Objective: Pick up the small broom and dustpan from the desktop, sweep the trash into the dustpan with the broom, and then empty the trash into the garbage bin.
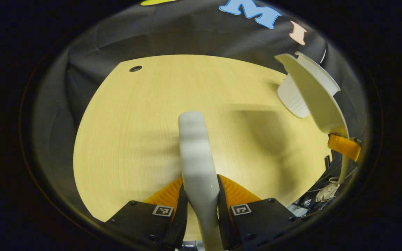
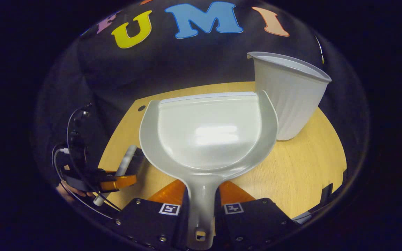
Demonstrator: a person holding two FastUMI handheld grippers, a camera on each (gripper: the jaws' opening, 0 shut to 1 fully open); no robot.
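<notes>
The left hand-held gripper (image 1: 201, 209) is closed on the broom (image 1: 195, 153), whose pale handle juts forward from between its fingers above the wooden counter (image 1: 124, 139). The right hand-held gripper (image 2: 201, 209) clamps the dustpan (image 2: 208, 136) by its handle, the pan raised ahead of it, just beside the white garbage bin (image 2: 286, 94) standing on the counter.

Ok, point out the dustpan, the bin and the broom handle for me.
dustpan (image 2: 208, 139): right gripper view, on the flat pan floor.
bin (image 2: 288, 101): right gripper view, on its ribbed white side wall.
broom handle (image 1: 194, 153): left gripper view, on the grey shaft above the jaws.
</notes>
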